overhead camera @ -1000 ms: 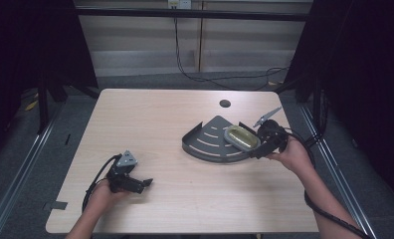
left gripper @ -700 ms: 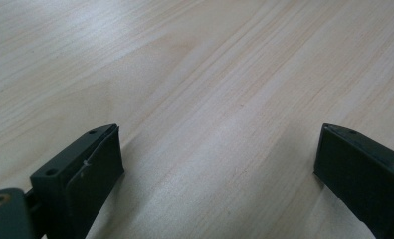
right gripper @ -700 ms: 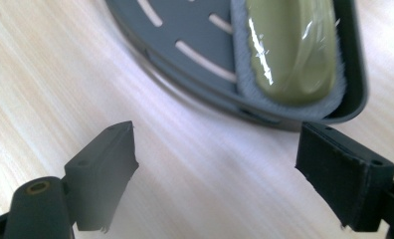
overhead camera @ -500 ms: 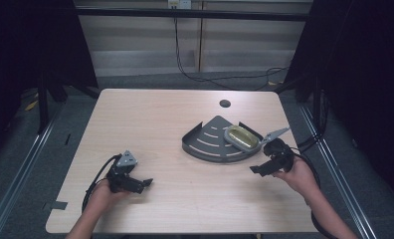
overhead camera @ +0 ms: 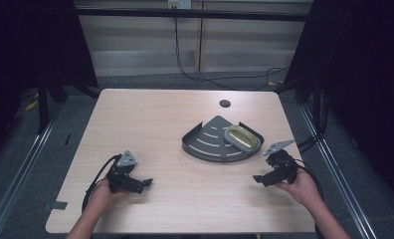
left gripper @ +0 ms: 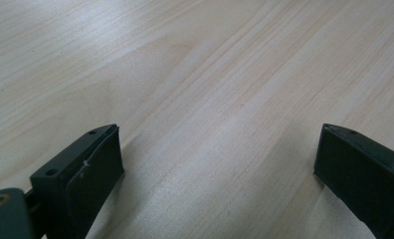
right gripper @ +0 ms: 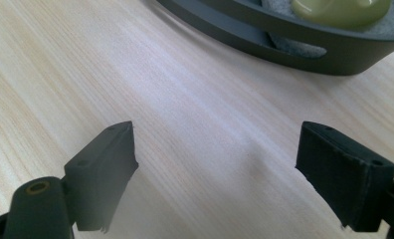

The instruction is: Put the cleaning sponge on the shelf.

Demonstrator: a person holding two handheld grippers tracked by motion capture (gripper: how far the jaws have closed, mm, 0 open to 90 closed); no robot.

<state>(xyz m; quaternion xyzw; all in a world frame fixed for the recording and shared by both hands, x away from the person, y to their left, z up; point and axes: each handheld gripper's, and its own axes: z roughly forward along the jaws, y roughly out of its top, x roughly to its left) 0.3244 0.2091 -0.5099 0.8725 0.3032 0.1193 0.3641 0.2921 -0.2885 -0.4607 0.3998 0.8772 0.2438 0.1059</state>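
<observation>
At lower left of the high view, the left gripper (overhead camera: 146,184) rests low on the table (overhead camera: 150,124), held in a hand (overhead camera: 99,195), with its cable looping behind. Its own view shows both black jaws spread wide apart with bare wood grain between them; nothing is held.

Right of centre in the high view sits the dark grey fan-shaped tray (overhead camera: 210,142), flat on the table. A pale yellow-green oval object (overhead camera: 242,138) lies in the tray's right-hand part (on a whitish pad, as the right gripper view shows at its upper right (right gripper: 342,10)). The tray's slotted wall (right gripper: 304,47) crosses the top of that view.

At lower right of the high view, the right gripper (overhead camera: 258,179) is held in a hand (overhead camera: 302,186) just below and right of the tray, near it but apart from it. Its jaws stand wide apart over bare table, clamping nothing.

No brand, label or legible writing can be read on any item.
</observation>
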